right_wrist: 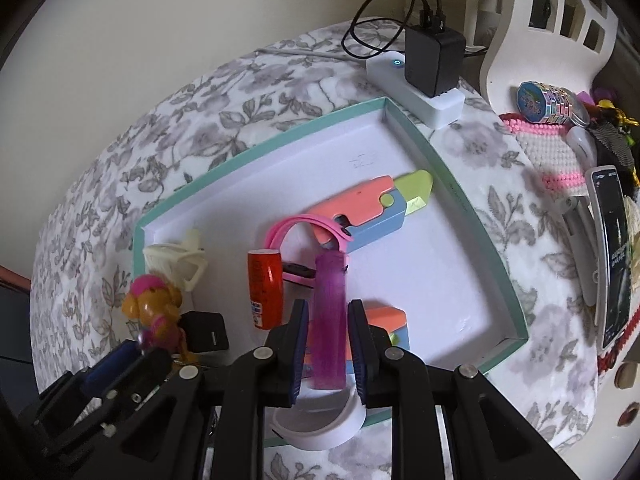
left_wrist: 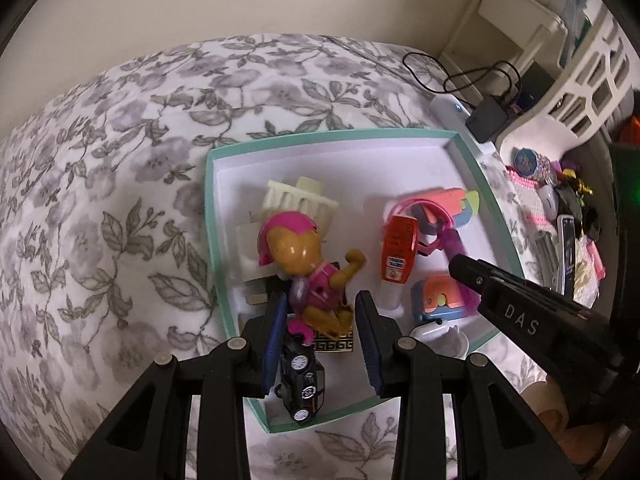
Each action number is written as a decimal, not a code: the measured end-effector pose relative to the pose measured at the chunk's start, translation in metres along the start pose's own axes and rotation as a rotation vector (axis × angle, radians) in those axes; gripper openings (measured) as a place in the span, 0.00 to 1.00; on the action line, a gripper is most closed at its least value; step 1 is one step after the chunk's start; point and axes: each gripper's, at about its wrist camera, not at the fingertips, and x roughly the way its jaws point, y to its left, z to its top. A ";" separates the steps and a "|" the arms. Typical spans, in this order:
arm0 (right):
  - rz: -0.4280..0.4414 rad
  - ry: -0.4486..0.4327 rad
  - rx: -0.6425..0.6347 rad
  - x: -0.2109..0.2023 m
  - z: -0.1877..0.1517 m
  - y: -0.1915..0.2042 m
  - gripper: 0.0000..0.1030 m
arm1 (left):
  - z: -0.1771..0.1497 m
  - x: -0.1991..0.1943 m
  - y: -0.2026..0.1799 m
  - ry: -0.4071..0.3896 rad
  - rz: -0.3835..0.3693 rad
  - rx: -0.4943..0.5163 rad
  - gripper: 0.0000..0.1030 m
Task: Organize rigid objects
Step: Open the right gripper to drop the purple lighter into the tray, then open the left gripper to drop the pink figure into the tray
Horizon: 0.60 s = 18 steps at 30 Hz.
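A teal-rimmed white tray (left_wrist: 212, 208) (right_wrist: 500, 264) lies on the flowered bed cover. In the left wrist view my left gripper (left_wrist: 322, 320) is open around a pink-and-orange dog figure (left_wrist: 304, 264) that stands in the tray; its pads look apart from it. A black toy car (left_wrist: 302, 384) lies under the jaws. In the right wrist view my right gripper (right_wrist: 328, 340) is around a purple tube (right_wrist: 329, 320), with a small gap on both sides. An orange tube (right_wrist: 265, 288), a pink band (right_wrist: 304, 228), a pastel toy knife (right_wrist: 376, 204) and cream plastic furniture (left_wrist: 296, 198) lie in the tray.
A white power strip with a black charger (right_wrist: 434, 60) lies behind the tray. A white laundry basket (right_wrist: 532, 20) stands at the back right. A knitted pouch (right_wrist: 548, 152), a phone (right_wrist: 612, 256) and small trinkets lie to the right. A white ring (right_wrist: 320, 424) sits at the tray's near edge.
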 end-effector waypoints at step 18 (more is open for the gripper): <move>-0.014 -0.044 -0.098 -0.008 -0.021 0.033 0.71 | -0.013 -0.032 0.089 -0.077 0.071 -0.253 0.58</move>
